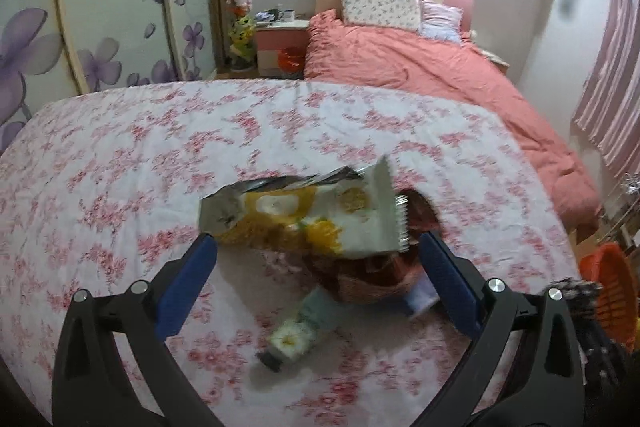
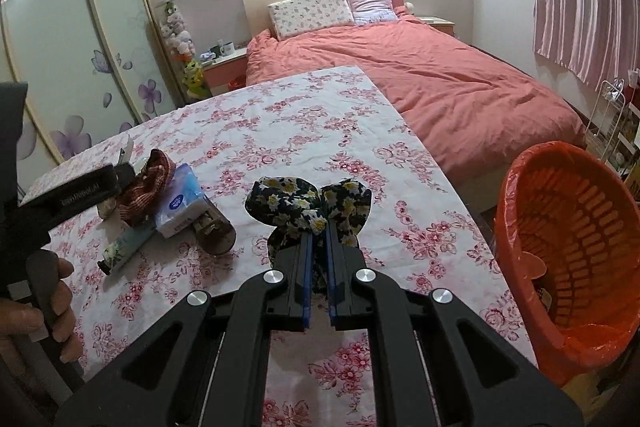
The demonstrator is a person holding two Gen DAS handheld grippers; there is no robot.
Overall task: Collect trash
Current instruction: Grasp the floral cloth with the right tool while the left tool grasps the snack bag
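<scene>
Bench (image 2: 280, 115): covered in a pink-flowered cloth; the clutter sits on its left part, the right part is bare.
Orange basket (image 2: 580, 227): lined with an orange bag, just off the bench's right edge, near the right claw and well apart from the left one.
Snack wrapper (image 1: 312, 215): the likely trash; it lies just beyond the tips of the left claw, its long axis running left to right across the gap between the jaws, on top of the red woven pouch (image 1: 372, 283).
Left claw (image 1: 316, 247): jaws spread wide, holding nothing; the nearer hand to the wrapper.
Right claw (image 2: 319, 239): closed on the dark floral cloth bow (image 2: 308, 205), which bunches out past the tips over the middle of the bench.
Coming move, as a judgement: the left claw goes forward, closes across the wrapper's short side, then carries it right to the basket.
Other clutter: tissue pack (image 2: 180, 203), hand-cream tube (image 1: 296, 335), beside the pouch.
</scene>
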